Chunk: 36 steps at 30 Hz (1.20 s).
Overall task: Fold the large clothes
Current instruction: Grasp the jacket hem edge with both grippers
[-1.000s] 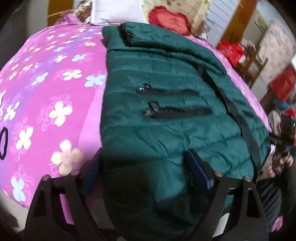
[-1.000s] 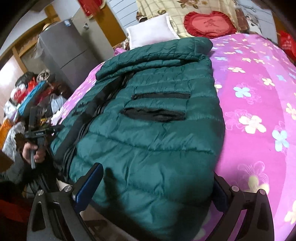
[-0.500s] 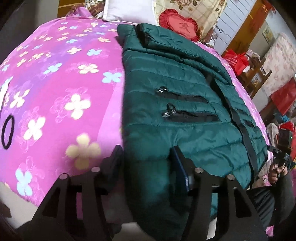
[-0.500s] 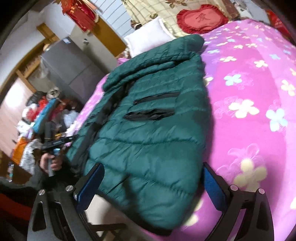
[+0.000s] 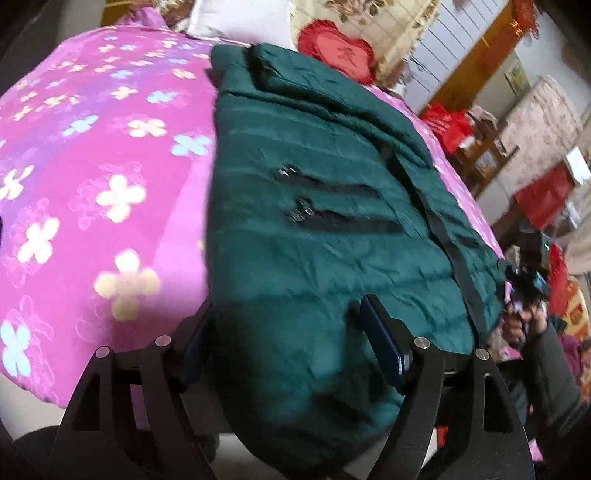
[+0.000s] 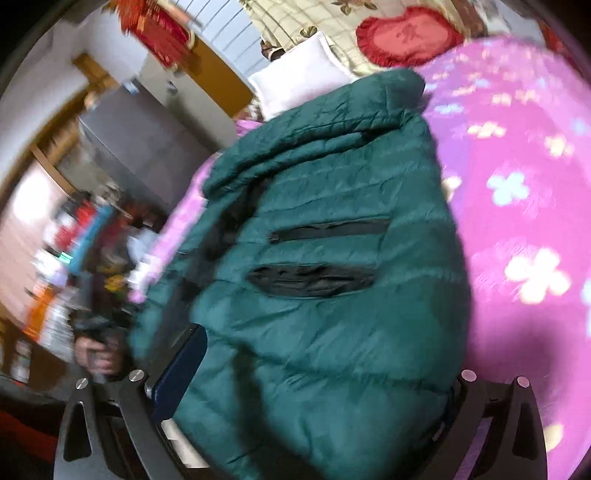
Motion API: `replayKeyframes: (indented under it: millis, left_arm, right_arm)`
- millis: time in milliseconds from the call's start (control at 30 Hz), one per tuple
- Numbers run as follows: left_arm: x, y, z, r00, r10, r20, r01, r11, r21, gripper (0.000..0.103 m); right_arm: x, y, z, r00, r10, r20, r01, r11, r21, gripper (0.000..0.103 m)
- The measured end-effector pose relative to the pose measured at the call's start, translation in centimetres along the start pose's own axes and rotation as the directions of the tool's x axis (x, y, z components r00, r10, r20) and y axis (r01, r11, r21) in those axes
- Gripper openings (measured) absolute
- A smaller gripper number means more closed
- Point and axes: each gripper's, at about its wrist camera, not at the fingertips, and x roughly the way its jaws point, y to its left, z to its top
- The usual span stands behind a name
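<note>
Pink bedding printed with pale flowers [image 5: 110,192] is spread over a bed, at whose far end a white pillow [image 5: 240,18] and a red heart-shaped cushion [image 5: 338,50] are seen against a patterned headboard cover. Cluttered furniture and red bags are visible past the side of the bed in the left wrist view, while a grey cabinet [image 6: 140,144] and a blurred heap of belongings are shown in the right wrist view. A dark green quilted jacket [image 5: 314,229] is laid lengthwise on the bedding, with its collar toward the pillow and its hem hanging over the near edge of the bed. Two black zipped pockets [image 6: 317,254] are seen one behind the other on its upper face, and a black front zipper strip [image 5: 454,240] is run along the side of the jacket near the edge of the bed. The left gripper [image 5: 286,332] is held wide, its blue-padded fingers [image 5: 382,343] set on either side of a bulge of the hem fabric. The right gripper [image 6: 321,373] is likewise spread wide across the hem, one finger being partly hidden behind the cloth. Whether the fabric is actually pinched by either tool cannot be told. Much of the right wrist view is blurred.
</note>
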Motion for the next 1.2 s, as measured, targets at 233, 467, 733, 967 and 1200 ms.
replayKeyframes:
  millis: [233,467,733,967,1200]
  left_arm:
    - [0.3,-1.4,-0.8,0.992,0.122,0.028,-0.124,0.988,0.086,0.051]
    - [0.7,-1.7,-1.0,0.992,0.113,0.054,-0.117,0.989,0.092,0.070]
    - [1.3,-2.8,-1.2,0.990,0.126,0.064,-0.133,0.985,0.112,0.082]
    - [1.4,-2.6,-0.9,0.986,0.156,0.059,-0.161,0.982,0.099,0.082]
    - [0.3,-1.9,-1.5,0.985,0.159,0.072,-0.163,0.985,0.051,0.046]
  right_arm:
    - [-0.9,1.5,-1.7,0.985,-0.172,0.006,0.171,0.972,-0.160,0.053]
    - [-0.5,1.4,-2.2,0.981,-0.193,0.003,0.190,0.967,-0.170,0.055]
    - [-1.4,1.2,-3.4,0.998,-0.056,-0.025,0.052,0.991,-0.125,0.056]
    - [-0.1,3.1,-3.3,0.973,-0.227,0.038,0.231,0.957,-0.176,0.056]
    - [-0.9,3.6,-3.5,0.973,-0.228,0.032,0.230,0.959,-0.166,0.054]
